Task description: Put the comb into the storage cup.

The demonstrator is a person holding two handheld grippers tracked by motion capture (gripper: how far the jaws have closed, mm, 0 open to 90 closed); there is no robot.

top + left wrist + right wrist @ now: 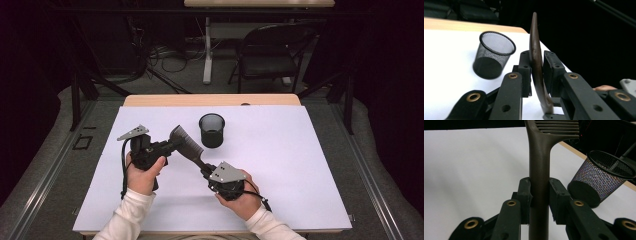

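1. Dark brown plastic, that is the comb [186, 142], and both tools have it: it hangs above the white sheet [280, 165], slanting between the two hands, just in front of the black mesh cup [212, 130].
2. The right gripper [206, 171] is clamped on the handle; in the right gripper view its jaws press flat on either side of the narrow stem [539, 180], with no gap showing.
3. The left gripper [170, 146] pinches the toothed head edge-on; in the left gripper view the comb [535, 62] stands as a thin curved blade between nearly closed jaws, touching both pads.
4. It looks light and stiff, likely with a little flex at the teeth. The smooth plastic could slip or twist in a hard pad grip, so the handle stem is the safer hold; the teeth look like the part that would bend or snap under a squeeze.
5. The mesh cup looks light too, and would probably tip if the comb knocked its rim.
6. Hard to read: the handle's end is cut off at the bottom of the right gripper view, the teeth run off its top edge, and the high view hides the handle's end behind the right gripper's grey plate [226, 172].
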